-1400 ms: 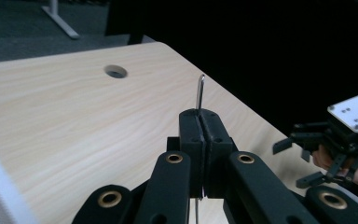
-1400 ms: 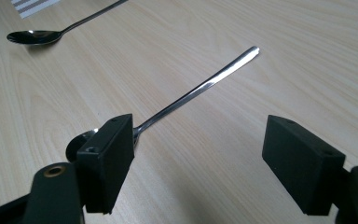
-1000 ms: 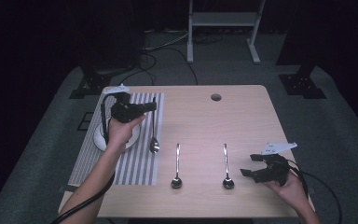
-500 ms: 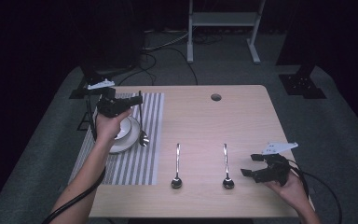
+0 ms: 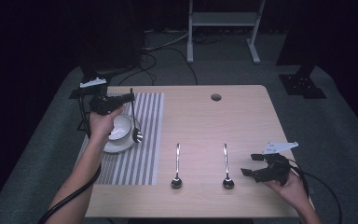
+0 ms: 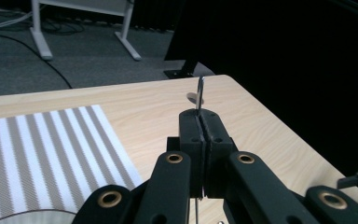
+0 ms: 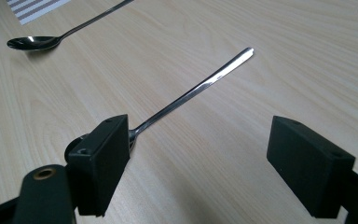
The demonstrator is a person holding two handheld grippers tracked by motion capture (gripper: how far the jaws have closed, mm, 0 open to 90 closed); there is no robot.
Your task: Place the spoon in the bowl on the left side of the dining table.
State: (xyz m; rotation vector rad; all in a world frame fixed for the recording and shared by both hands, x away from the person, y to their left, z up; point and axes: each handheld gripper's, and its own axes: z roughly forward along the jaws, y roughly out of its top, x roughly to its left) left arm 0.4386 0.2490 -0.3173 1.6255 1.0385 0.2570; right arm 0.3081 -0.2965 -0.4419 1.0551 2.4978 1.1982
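A spoon point(image 5: 134, 122) is held by its handle in the closed left gripper point(image 5: 129, 97), bowl hanging beside the cup point(image 5: 120, 127) on its saucer point(image 5: 116, 147). Lowering into the cup is judged next. The right gripper point(image 5: 251, 164) rests open on the worktop point(image 5: 242, 116).

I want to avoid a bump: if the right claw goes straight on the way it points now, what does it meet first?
Most likely the nearer spoon: the right claw stands open, and the spoon's bowl is already beside one jaw, its handle lying between them. Height above the table is unclear.
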